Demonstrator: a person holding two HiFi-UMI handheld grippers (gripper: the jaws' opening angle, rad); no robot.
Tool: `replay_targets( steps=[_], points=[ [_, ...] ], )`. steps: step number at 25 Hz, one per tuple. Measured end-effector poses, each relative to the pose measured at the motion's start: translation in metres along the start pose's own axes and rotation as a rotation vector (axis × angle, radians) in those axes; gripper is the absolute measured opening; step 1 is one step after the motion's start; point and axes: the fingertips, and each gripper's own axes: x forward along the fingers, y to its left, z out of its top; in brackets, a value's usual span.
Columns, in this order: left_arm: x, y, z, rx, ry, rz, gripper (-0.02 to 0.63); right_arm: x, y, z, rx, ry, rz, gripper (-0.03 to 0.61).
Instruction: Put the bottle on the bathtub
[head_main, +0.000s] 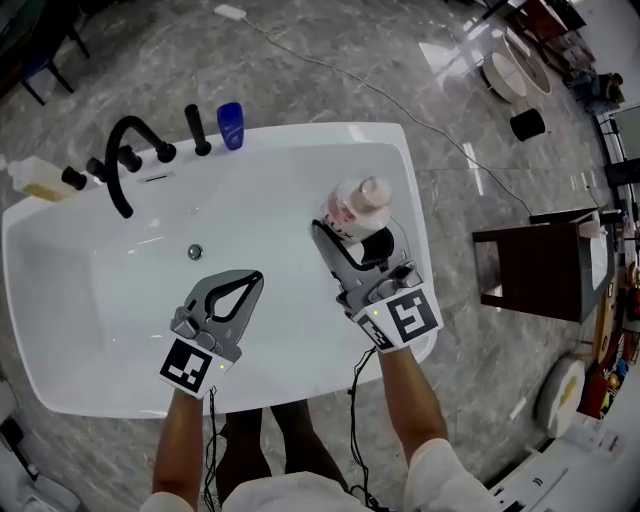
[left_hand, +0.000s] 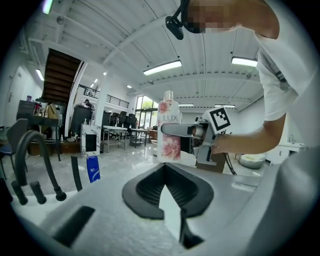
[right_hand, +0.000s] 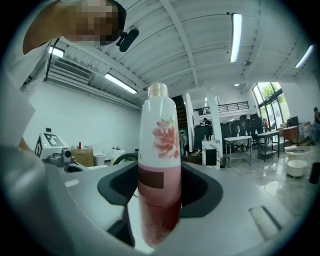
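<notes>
The bottle (head_main: 360, 203), white above and pink below with a rose print and a pale cap, stands upright, clamped between the jaws of the right claw (head_main: 357, 238), over the right end of the white bathtub (head_main: 300, 138), near its rim.

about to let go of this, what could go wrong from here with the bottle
1. The bottle in the right gripper seems to hang over the inside of the bathtub, short of its rim. Opening the jaws now would likely drop it inside.
2. The bottle is tall and slim, and the rim looks narrow and rounded. Set down tilted, it may topple into the tub or onto the floor.
</notes>
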Motion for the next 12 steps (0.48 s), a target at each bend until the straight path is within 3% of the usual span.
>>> replay_targets(
  steps=[7, 12],
  points=[
    [0.032, 0.021, -0.073, 0.022, 0.037, -0.006, 0.002, 0.072, -0.042, -0.085, -0.042, 0.005, -0.018, 0.247],
    [0.053, 0.04, -0.102, 0.038, 0.04, -0.008, 0.003, 0.123, -0.067, -0.133, -0.063, -0.002, -0.044, 0.247]
  ],
)
